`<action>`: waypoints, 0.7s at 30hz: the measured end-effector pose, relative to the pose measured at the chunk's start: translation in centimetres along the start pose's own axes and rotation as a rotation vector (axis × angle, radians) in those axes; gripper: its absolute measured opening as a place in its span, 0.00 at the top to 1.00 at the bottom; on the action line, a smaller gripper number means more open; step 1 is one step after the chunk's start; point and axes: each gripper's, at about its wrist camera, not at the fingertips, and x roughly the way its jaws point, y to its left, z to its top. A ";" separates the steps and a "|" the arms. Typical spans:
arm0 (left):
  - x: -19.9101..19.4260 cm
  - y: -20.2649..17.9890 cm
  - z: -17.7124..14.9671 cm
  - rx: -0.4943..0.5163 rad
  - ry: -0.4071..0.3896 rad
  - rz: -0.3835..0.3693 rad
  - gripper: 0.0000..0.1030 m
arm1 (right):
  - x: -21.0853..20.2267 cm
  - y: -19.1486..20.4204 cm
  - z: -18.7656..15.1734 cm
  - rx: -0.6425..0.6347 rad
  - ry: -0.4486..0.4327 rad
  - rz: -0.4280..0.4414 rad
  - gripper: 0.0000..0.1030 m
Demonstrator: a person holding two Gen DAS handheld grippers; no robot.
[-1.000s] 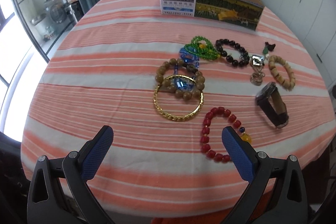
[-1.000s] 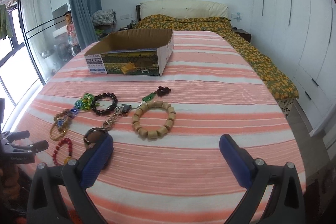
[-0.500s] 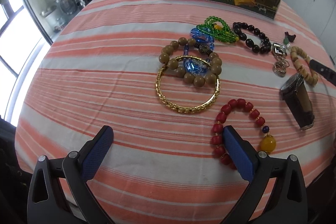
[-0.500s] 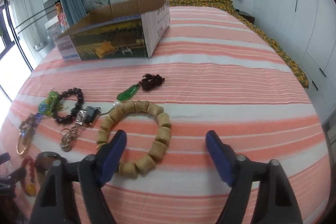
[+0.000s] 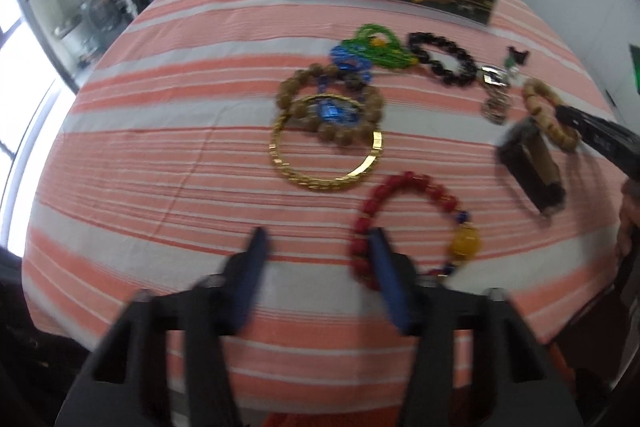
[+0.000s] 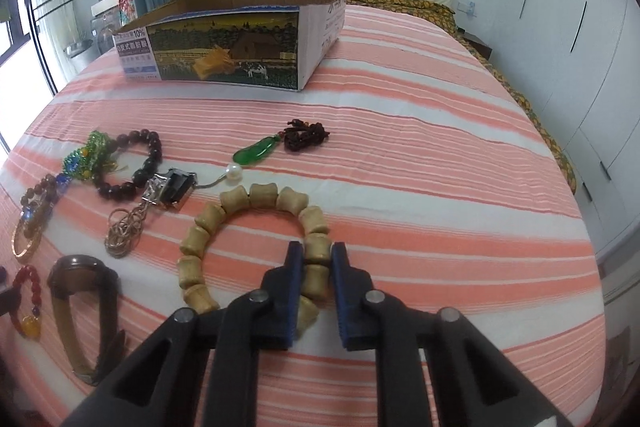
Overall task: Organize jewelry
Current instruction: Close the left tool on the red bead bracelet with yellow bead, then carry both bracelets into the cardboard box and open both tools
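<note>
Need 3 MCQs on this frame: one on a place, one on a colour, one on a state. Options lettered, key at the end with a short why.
1. Where is the cardboard box relative to the jewelry?
A. Beyond it, farther up the striped bedspread
B. Between the two grippers
C. On the floor

2. What colour is the pendant beside the dark knotted cord?
A. Yellow
B. Green
C. White

3. What is the right hand-held gripper doing?
A. Hovering open over the watch
B. Holding the gold bangle
C. Clamped on the wooden bead bracelet

Key: 1 A, the box sits past all the pieces; 2 B, the pendant is bright green; 3 C, both pads press one pale bead.
</note>
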 end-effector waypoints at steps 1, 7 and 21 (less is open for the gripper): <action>-0.1 -0.3 0.0 0.018 -0.002 -0.018 0.91 | -0.4 -0.2 0.1 0.017 -0.004 0.013 0.86; -0.5 3.1 0.9 -0.113 0.006 -0.196 0.93 | -4.5 -0.7 1.9 0.051 -0.074 0.067 0.86; -5.9 6.6 6.0 -0.153 -0.114 -0.347 0.93 | -9.9 -0.3 5.2 0.009 -0.150 0.148 0.86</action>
